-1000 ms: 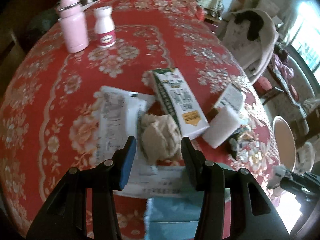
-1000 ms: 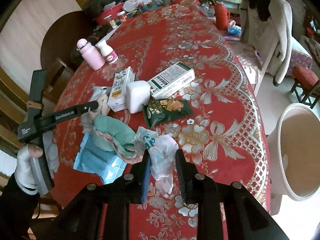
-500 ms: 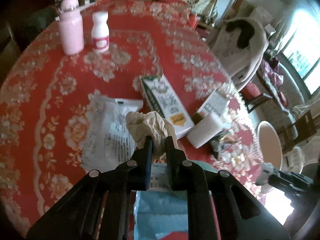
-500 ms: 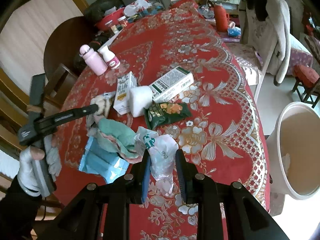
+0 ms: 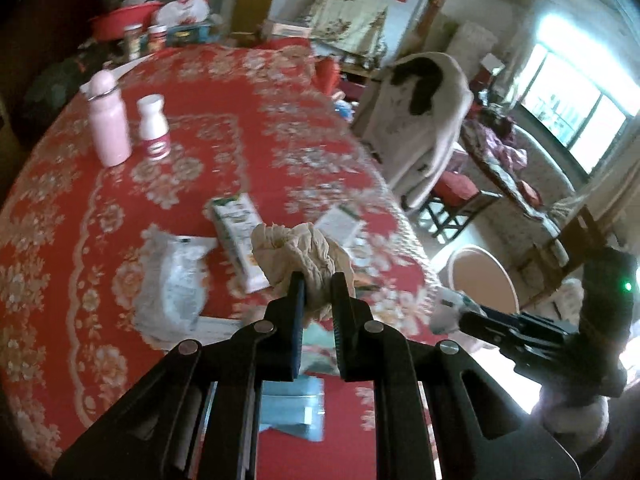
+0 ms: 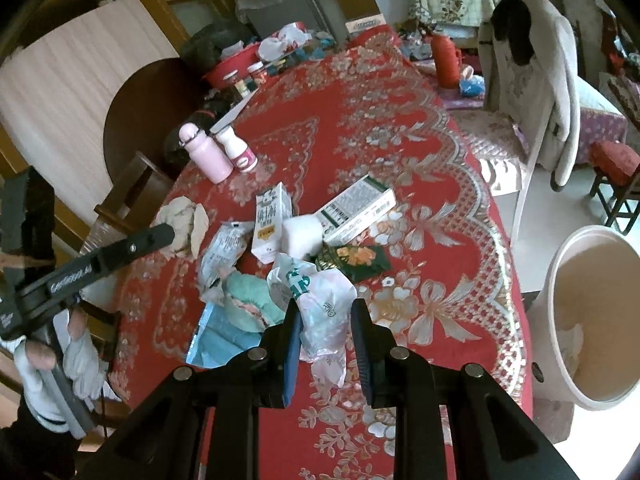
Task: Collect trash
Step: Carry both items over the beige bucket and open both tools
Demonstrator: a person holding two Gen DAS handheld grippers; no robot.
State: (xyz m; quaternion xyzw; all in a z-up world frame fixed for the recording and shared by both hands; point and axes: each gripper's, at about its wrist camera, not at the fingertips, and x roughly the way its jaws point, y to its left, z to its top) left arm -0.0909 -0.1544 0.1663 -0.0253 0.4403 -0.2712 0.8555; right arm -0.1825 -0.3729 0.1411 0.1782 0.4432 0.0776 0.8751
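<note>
The left tongs (image 5: 316, 280) pinch a crumpled beige paper wad (image 5: 300, 252) above the red floral surface (image 5: 248, 136); the right tongs (image 6: 324, 316) clamp a crinkled white plastic bag (image 6: 320, 300) (green print), also raised

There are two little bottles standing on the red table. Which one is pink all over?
The taller pink bottle with the rounded cap is pink all over. The shorter white bottle beside it has only a dark pink label.
</note>
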